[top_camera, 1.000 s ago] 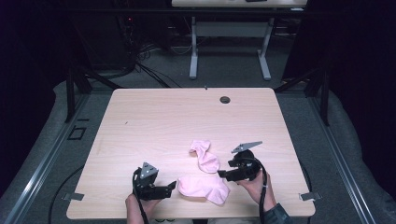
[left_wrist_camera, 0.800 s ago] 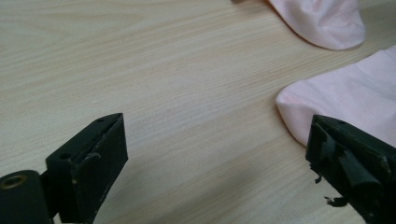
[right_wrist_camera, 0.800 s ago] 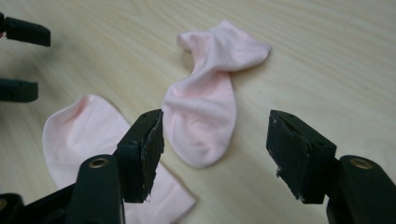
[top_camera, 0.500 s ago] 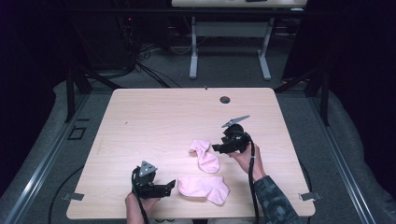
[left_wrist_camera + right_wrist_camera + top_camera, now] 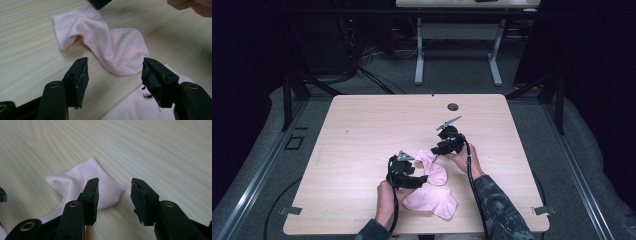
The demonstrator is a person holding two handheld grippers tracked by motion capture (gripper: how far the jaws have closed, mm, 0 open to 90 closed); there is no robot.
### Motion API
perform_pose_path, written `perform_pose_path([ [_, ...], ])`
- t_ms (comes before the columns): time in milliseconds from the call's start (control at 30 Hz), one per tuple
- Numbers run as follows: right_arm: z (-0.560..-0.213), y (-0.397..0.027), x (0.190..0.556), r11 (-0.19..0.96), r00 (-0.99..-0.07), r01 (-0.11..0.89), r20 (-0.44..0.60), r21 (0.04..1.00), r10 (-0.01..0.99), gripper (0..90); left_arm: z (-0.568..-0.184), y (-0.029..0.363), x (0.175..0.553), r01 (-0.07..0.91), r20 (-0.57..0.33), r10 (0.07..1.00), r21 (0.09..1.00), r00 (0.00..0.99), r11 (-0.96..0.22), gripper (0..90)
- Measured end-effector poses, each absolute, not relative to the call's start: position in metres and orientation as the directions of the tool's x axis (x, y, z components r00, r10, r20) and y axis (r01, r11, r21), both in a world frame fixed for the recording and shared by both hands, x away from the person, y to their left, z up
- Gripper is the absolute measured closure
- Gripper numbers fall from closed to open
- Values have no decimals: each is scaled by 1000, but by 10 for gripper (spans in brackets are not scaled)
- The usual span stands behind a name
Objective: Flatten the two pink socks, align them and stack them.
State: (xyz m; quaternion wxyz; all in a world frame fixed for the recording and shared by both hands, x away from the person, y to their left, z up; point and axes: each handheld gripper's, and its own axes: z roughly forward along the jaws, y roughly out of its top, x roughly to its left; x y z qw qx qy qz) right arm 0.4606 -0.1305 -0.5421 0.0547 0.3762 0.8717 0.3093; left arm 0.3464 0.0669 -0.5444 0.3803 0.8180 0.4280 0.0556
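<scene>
Two pink socks lie on the wooden table (image 5: 362, 130). The farther sock (image 5: 432, 167) is rumpled; the nearer sock (image 5: 432, 202) lies flat by the front edge. My left gripper (image 5: 408, 176) hovers at the farther sock's near end. In the left gripper view its jaws (image 5: 115, 67) have just been closing and stand open around the rounded end of the farther sock (image 5: 110, 47), without pressing it. My right gripper (image 5: 443, 147) is at that sock's far end. Its jaws (image 5: 114, 183) have also been closing and are open, with a corner of the sock (image 5: 75, 182) between them.
A dark round grommet (image 5: 453, 106) sits near the table's far edge. Bare wood spreads to the left and far side. Behind the table stand another table's white legs (image 5: 419, 55) and floor cables (image 5: 362, 70). A hand (image 5: 195, 5) shows beyond the sock.
My left gripper has moved right and away from me to the farther sock. My right gripper has moved away and leftward to that sock's far end. Both sets of jaws stand narrower.
</scene>
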Motion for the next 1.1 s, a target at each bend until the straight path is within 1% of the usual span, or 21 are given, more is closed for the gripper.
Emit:
perform_pose_path([
  [33, -544, -128, 462, 539, -714, 627, 140, 562, 686, 580, -545, 64, 350, 662, -227, 747, 662, 624, -352, 395],
  [133, -554, -124, 465, 522, -700, 644, 154, 560, 698, 622, -549, 56, 358, 676, -214, 757, 637, 617, -371, 439],
  [167, -556, -123, 465, 510, -690, 653, 163, 560, 705, 644, -551, 54, 360, 679, -206, 760, 629, 616, -380, 456],
  [200, -556, -124, 467, 531, -700, 648, 152, 546, 698, 668, -553, 52, 362, 687, -216, 761, 622, 612, -376, 484],
  [267, -557, -123, 468, 543, -708, 646, 156, 536, 688, 716, -557, 49, 366, 692, -204, 765, 607, 611, -391, 527],
  [333, -560, -121, 466, 530, -700, 652, 161, 541, 696, 761, -560, 46, 369, 696, -199, 765, 596, 612, -402, 569],
  [467, -562, -122, 466, 530, -700, 657, 171, 536, 694, 849, -564, 42, 372, 694, -194, 756, 582, 625, -424, 696],
  [567, -561, -123, 465, 532, -696, 663, 171, 527, 697, 878, -565, 42, 372, 689, -192, 751, 583, 632, -431, 801],
  [633, -559, -124, 464, 524, -690, 666, 170, 532, 704, 900, -564, 44, 372, 686, -189, 749, 584, 636, -435, 836],
  [733, -555, -128, 462, 512, -684, 667, 174, 541, 708, 900, -562, 48, 373, 674, -170, 745, 586, 645, -450, 844],
  [833, -550, -132, 459, 500, -684, 658, 169, 564, 710, 895, -561, 52, 375, 672, -176, 736, 582, 653, -457, 840],
  [900, -546, -133, 460, 492, -691, 640, 160, 590, 705, 794, -561, 53, 375, 678, -192, 735, 582, 651, -449, 814],
  [1000, -548, -124, 463, 526, -725, 598, 129, 605, 676, 665, -560, 54, 373, 684, -204, 735, 582, 646, -440, 704],
  [1033, -551, -120, 464, 537, -732, 593, 124, 600, 670, 657, -560, 54, 373, 686, -207, 736, 581, 645, -438, 672],
  [1067, -555, -115, 466, 556, -745, 583, 116, 592, 657, 625, -561, 54, 373, 687, -210, 733, 578, 647, -441, 650],
  [1100, -557, -112, 466, 560, -746, 581, 112, 591, 657, 617, -561, 53, 373, 685, -203, 733, 575, 649, -447, 645],
])
